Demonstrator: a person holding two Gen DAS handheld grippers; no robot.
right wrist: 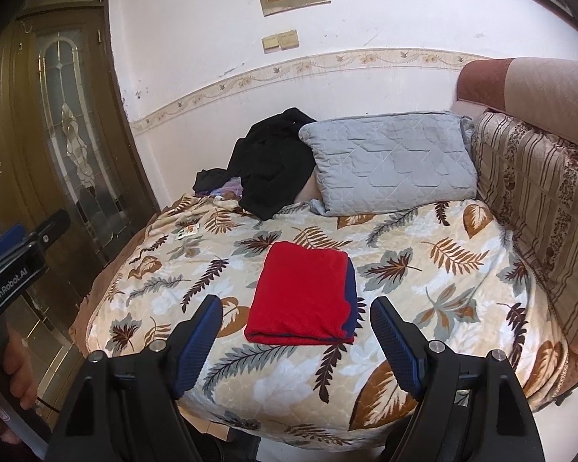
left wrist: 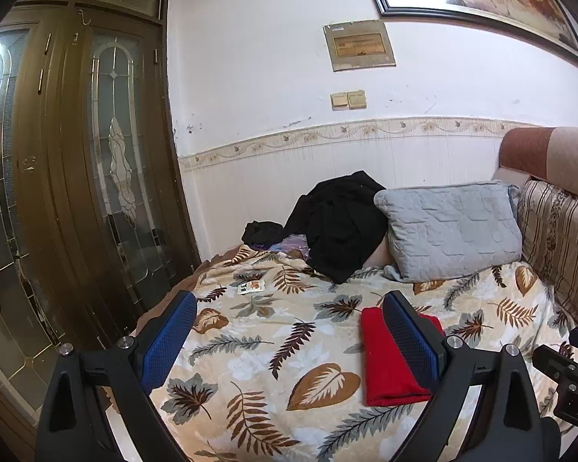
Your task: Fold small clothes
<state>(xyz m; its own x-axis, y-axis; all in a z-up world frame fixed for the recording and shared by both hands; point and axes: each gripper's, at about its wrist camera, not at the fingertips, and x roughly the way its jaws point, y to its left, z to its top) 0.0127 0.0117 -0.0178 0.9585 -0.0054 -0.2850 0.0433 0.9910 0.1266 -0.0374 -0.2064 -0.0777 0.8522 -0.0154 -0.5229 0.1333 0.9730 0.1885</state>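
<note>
A grey pillow (right wrist: 393, 161) and a heap of black clothes (right wrist: 269, 161) lie at the far side of the bed (right wrist: 462, 269), against the wall; nothing lies between them and the grippers. The folded red garment (right wrist: 302, 296) rests mid-bed, its long axis running away from the right gripper (right wrist: 296, 337), a navy edge along its right side. Both the right and left gripper (left wrist: 289, 331) have fingers spread, holding nothing.

Bright, even indoor light; fisheye bending, dark vignetted corners

Folded cloth (right wrist: 302, 294) before pillow (right wrist: 389, 161)
</note>
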